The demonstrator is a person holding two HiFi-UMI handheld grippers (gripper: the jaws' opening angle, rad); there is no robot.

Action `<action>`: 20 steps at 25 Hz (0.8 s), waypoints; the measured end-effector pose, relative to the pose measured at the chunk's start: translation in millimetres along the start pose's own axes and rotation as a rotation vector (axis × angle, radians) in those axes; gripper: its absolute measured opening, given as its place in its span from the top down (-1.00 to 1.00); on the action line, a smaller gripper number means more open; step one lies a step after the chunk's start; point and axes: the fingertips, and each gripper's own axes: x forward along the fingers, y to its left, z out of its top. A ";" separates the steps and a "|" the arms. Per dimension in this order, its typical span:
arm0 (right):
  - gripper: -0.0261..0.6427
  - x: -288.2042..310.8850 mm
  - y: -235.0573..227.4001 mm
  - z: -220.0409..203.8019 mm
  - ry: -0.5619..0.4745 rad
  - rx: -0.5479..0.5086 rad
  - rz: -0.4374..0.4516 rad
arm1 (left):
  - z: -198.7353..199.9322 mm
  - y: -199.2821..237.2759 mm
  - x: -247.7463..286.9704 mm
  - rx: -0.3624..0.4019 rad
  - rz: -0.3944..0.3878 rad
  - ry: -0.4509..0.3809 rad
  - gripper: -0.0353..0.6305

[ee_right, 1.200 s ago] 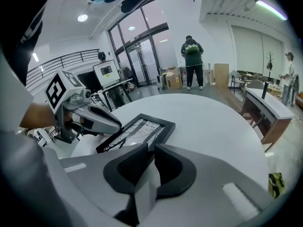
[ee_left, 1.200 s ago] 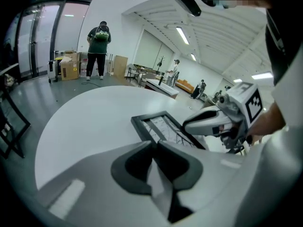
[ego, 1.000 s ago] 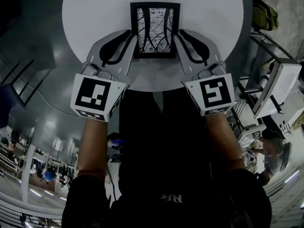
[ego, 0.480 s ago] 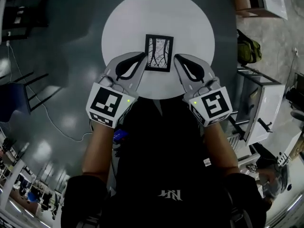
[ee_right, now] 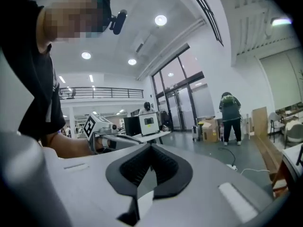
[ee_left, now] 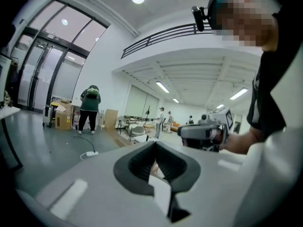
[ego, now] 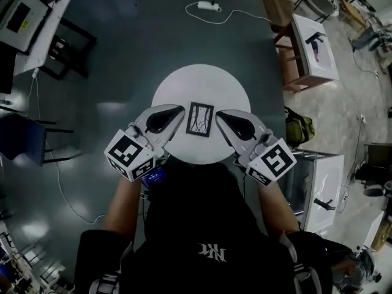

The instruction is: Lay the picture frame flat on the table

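**A:** Status on the picture frame (ego: 199, 119)?

**B:** Looks done. It lies face-up near the middle of the round white counter (ego: 226, 90), and seen from overhead it reads as flat. Nothing is touching it.

**A:** Grippers?

**B:** The left gripper (ego: 182, 108) is just beside the frame's left edge and the right gripper (ego: 218, 114) just beside its right edge, both clear of it. Jaws are clenched tip to tip on each with nothing between them. Both gripper views look out across the hall, not at the counter.

**A:** Anything left?

**B:** My read is nothing on the frame itself. At most, pull both grippers away.
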 end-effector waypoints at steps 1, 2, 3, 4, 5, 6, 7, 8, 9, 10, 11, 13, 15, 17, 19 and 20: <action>0.92 -7.4 6.0 14.3 -0.029 -0.016 0.018 | 11.3 -6.4 -7.6 -0.001 -0.011 -0.024 0.88; 0.92 -15.1 11.7 28.0 -0.062 -0.020 0.033 | 21.8 -13.8 -15.5 -0.004 -0.021 -0.045 0.89; 0.92 -23.1 16.9 40.9 -0.093 -0.018 0.046 | 31.4 -22.1 -23.8 -0.003 -0.030 -0.065 0.88; 0.92 -31.2 21.3 52.4 -0.118 -0.015 0.054 | 40.1 -31.1 -31.6 0.004 -0.037 -0.082 0.89; 0.92 -38.7 24.9 62.8 -0.137 -0.016 0.060 | 48.0 -40.2 -38.4 0.017 -0.045 -0.096 0.89; 0.92 -45.4 28.2 71.8 -0.152 -0.021 0.067 | 55.2 -48.8 -44.1 0.032 -0.054 -0.109 0.88; 0.92 -51.3 31.7 79.3 -0.164 -0.029 0.079 | 61.4 -57.0 -48.6 0.049 -0.064 -0.119 0.88; 0.92 -57.0 35.8 84.8 -0.175 -0.036 0.096 | 66.2 -65.2 -52.3 0.068 -0.074 -0.126 0.89; 0.92 -62.8 40.4 88.1 -0.184 -0.042 0.118 | 69.6 -73.4 -55.2 0.090 -0.083 -0.130 0.88; 0.92 -69.1 45.2 89.2 -0.192 -0.049 0.141 | 71.7 -81.4 -57.3 0.111 -0.090 -0.133 0.88; 0.92 -75.6 49.8 88.7 -0.199 -0.057 0.163 | 72.9 -88.5 -58.8 0.129 -0.092 -0.138 0.88; 0.92 -86.9 56.6 85.4 -0.207 -0.076 0.197 | 73.8 -96.3 -60.3 0.145 -0.080 -0.154 0.88; 0.92 -92.8 60.8 83.0 -0.206 -0.082 0.220 | 73.1 -95.0 -61.1 0.145 -0.048 -0.160 0.88; 0.92 -95.0 64.8 84.2 -0.209 -0.085 0.243 | 73.9 -91.2 -62.2 0.154 -0.019 -0.156 0.88; 0.92 -96.4 68.8 87.1 -0.221 -0.089 0.272 | 76.6 -89.7 -64.1 0.163 -0.006 -0.159 0.88; 0.92 -96.7 70.2 88.1 -0.226 -0.090 0.286 | 78.0 -89.4 -64.7 0.164 -0.003 -0.162 0.88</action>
